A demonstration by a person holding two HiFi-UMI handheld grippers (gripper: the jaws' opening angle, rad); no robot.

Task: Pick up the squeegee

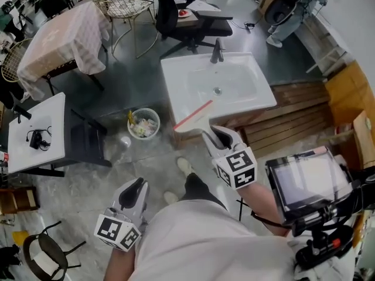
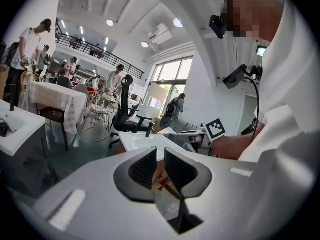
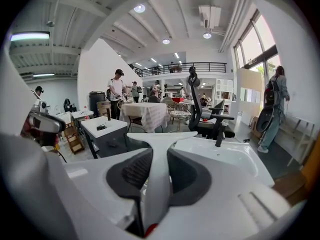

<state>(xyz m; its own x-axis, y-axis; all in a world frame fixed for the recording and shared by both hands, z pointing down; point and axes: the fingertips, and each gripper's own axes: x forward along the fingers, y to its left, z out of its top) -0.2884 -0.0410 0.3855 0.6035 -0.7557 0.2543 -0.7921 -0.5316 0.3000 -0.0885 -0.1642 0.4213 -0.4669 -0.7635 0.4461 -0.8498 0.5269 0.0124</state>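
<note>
Workshop floor, white sink [image 1: 261, 92] ahead. Right gripper [image 1: 218, 136] clamped on squeegee [image 1: 193, 116] handle. Blade hangs at sink's near left corner, apparently clear of rim. Left gripper [image 1: 133, 193] jaws slightly apart, empty. Pickup looks essentially done; little left beyond holding steady.

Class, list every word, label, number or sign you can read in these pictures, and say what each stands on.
None: no words or numbers can be read.
Right-hand marker cube: black-and-white square patterns, no letters.
Left-hand marker cube: the same kind of patterns.
Screen: washed-out white, nothing legible.
</note>
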